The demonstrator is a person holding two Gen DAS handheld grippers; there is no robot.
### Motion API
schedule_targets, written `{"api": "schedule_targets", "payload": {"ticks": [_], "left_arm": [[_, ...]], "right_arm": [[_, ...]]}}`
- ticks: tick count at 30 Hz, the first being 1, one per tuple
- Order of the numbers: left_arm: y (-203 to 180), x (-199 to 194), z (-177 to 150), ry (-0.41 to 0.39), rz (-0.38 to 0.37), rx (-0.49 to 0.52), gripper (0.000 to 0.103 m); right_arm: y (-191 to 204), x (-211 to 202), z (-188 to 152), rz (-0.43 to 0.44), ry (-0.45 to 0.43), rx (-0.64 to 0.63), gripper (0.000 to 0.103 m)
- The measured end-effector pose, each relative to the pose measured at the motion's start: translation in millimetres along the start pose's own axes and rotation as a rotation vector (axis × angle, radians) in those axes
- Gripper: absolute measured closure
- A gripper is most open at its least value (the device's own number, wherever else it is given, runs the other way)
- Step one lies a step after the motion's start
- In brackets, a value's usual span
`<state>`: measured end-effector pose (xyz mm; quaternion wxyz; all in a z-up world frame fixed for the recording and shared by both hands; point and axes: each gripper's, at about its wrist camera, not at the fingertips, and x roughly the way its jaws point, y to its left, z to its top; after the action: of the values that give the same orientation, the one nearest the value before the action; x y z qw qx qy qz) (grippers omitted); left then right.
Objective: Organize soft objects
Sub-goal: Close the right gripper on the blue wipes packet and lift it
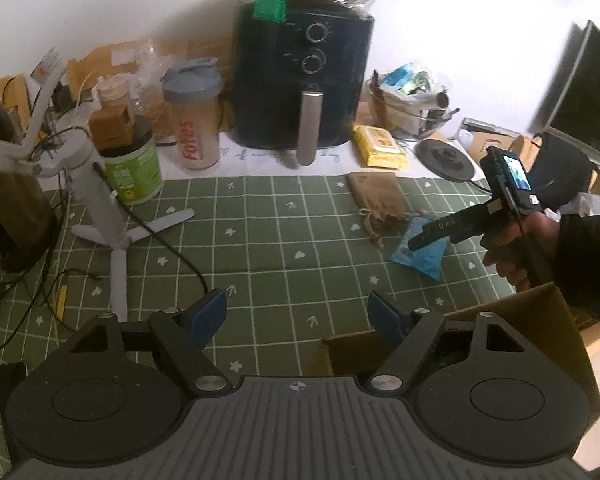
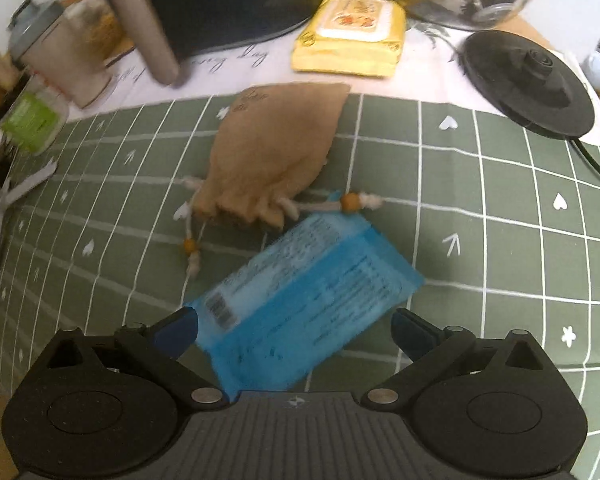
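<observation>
Both fingers [image 2: 414, 330] straddle blue packet [image 2: 300, 312]; unclamped.

A wide stretch of green checked cloth on the table [image 1: 260, 240] lies bare in front of the air fryer [image 1: 300, 84], with room for a claw to pass. Left of the air fryer, a white tripod stand [image 1: 96, 200] spreads its legs across the cloth, a black cable trailing from it, and a shaker bottle [image 1: 194, 116] and green can [image 1: 134, 164] crowd that side. Right of the air fryer, the tan drawstring pouch [image 2: 272, 152] and blue packet [image 2: 300, 304] lie touching, the right claw [image 2: 296, 328] spread wide around the packet. Nearer the viewer, on that side, a cardboard box [image 1: 532, 312] blocks the table edge. The left claw [image 1: 296, 316] hangs spread over bare cloth.
</observation>
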<state>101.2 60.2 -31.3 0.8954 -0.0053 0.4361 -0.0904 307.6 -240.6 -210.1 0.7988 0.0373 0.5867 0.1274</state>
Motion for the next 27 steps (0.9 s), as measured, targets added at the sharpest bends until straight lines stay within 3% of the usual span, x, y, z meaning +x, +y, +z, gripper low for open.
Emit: {"api": "schedule_targets", "payload": {"ticks": [13,27], "left_arm": [[2.6,3.4,1.1,0.024,0.012,-0.007,0.026],[-2.5,11.6,12.0,0.021,-0.044,0.008,0.026]], "right_arm": [[3.8,14.2,8.1,-0.185,-0.067,0.031,0.002],[-2.3,5.1,-1.5,-0.234,-0.061,0.020,0.025]]}}
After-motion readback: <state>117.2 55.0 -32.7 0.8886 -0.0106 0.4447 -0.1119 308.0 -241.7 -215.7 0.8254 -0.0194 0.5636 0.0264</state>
